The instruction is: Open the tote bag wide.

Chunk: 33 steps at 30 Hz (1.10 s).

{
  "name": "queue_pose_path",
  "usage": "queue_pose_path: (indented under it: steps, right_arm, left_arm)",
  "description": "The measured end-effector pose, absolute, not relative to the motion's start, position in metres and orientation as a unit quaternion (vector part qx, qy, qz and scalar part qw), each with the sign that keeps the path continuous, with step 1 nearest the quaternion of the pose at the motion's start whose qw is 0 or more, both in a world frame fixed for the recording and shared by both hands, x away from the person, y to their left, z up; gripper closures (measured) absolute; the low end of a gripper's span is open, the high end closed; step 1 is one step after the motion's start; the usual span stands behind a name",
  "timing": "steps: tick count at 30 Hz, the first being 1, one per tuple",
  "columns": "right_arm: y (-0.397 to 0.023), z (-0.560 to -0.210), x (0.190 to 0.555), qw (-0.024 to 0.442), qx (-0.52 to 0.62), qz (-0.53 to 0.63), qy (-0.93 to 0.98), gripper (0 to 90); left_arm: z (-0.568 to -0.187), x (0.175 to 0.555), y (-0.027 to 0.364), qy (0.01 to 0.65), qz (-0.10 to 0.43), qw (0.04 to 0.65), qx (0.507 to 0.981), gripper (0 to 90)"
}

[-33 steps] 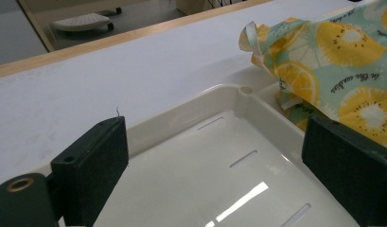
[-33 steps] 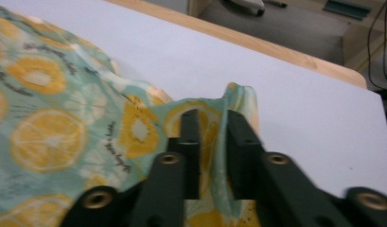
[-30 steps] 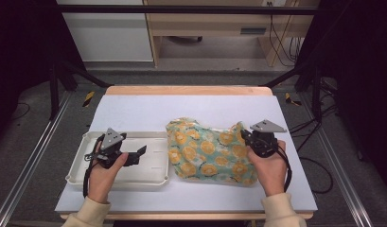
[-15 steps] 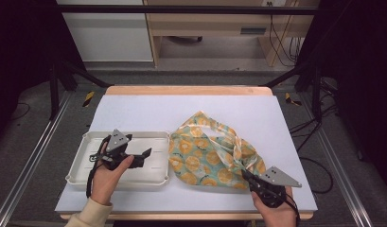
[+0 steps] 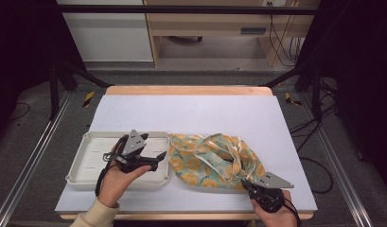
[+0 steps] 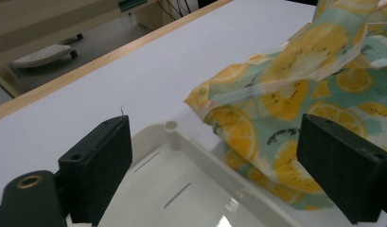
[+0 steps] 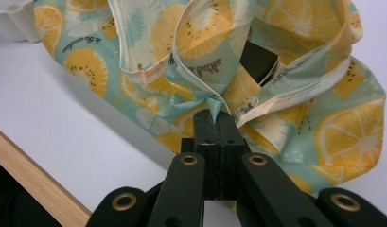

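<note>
Okay, quick pass from my remote seat.
Surface: white tabletop [image 5: 191,113] with a wooden edge at the far and near sides; I see it bare beyond the items.
Room: dark surround, grey floor, cables at the right, a light wooden desk [image 5: 215,23] behind the table, black frame bars and metal rails along both sides.
Tray: white plastic tray [image 5: 89,158] sits at the near left of the table, shallow, slots in its floor.
Cloth: lemon-print fabric bag [image 5: 200,163] lies crumpled just right of the tray, touching or almost touching its right rim; cream trim and straps loop on top.
Dark item: something black shows inside the bag's folds in the right gripper view; I can't tell what it is.
Left hand pose: left gripper [image 5: 155,158] held palm-up over the tray's right part, pointing toward the bag, grey plate on top.
Left fingers: jaws spread wide apart, nothing between them; bag edge and tray corner seen past them.
Right hand pose: right gripper [image 5: 245,182] low at the near right table edge, pointing up-left into the bag.
Right fingers: jaws pressed together, pinching a fold of the bag's fabric at its near right corner.
</note>
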State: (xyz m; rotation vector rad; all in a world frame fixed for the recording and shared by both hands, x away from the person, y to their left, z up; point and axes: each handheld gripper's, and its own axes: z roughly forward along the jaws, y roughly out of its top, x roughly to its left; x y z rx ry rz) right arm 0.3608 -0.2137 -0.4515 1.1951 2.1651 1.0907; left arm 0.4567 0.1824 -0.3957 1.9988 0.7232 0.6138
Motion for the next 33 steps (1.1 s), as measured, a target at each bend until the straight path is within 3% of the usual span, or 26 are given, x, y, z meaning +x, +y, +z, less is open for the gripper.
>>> queue_pose_path:
  steps: [11, 13, 16, 17, 21, 29, 33]
  right_arm:
    - [-0.216, -0.452, 0.361, 0.218, 0.434, 0.395, 0.78, 89.9]
    - [-0.216, -0.452, 0.361, 0.218, 0.434, 0.396, 0.779, 89.8]
    - [-0.217, -0.452, 0.361, 0.219, 0.432, 0.396, 0.78, 89.7]
    - [-0.217, -0.452, 0.361, 0.218, 0.432, 0.397, 0.78, 89.7]
    - [-0.217, -0.452, 0.361, 0.218, 0.433, 0.397, 0.779, 89.6]
    - [-0.219, -0.452, 0.361, 0.221, 0.433, 0.399, 0.778, 88.7]
    - [-0.219, -0.452, 0.362, 0.225, 0.434, 0.4, 0.776, 87.2]
  left_arm:
    - [-0.404, 0.454, 0.152, 0.249, 0.203, 0.457, 0.829, 15.2]
    - [-0.404, 0.453, 0.149, 0.244, 0.197, 0.472, 0.824, 24.7]
    - [-0.404, 0.452, 0.144, 0.234, 0.185, 0.471, 0.83, 28.7]
    - [-0.405, 0.45, 0.139, 0.224, 0.179, 0.472, 0.833, 35.0]
    - [-0.408, 0.449, 0.13, 0.221, 0.181, 0.463, 0.839, 43.5]
    - [-0.419, 0.447, 0.132, 0.229, 0.155, 0.464, 0.841, 82.8]
    - [-0.421, 0.437, 0.137, 0.237, 0.138, 0.462, 0.844, 88.5]
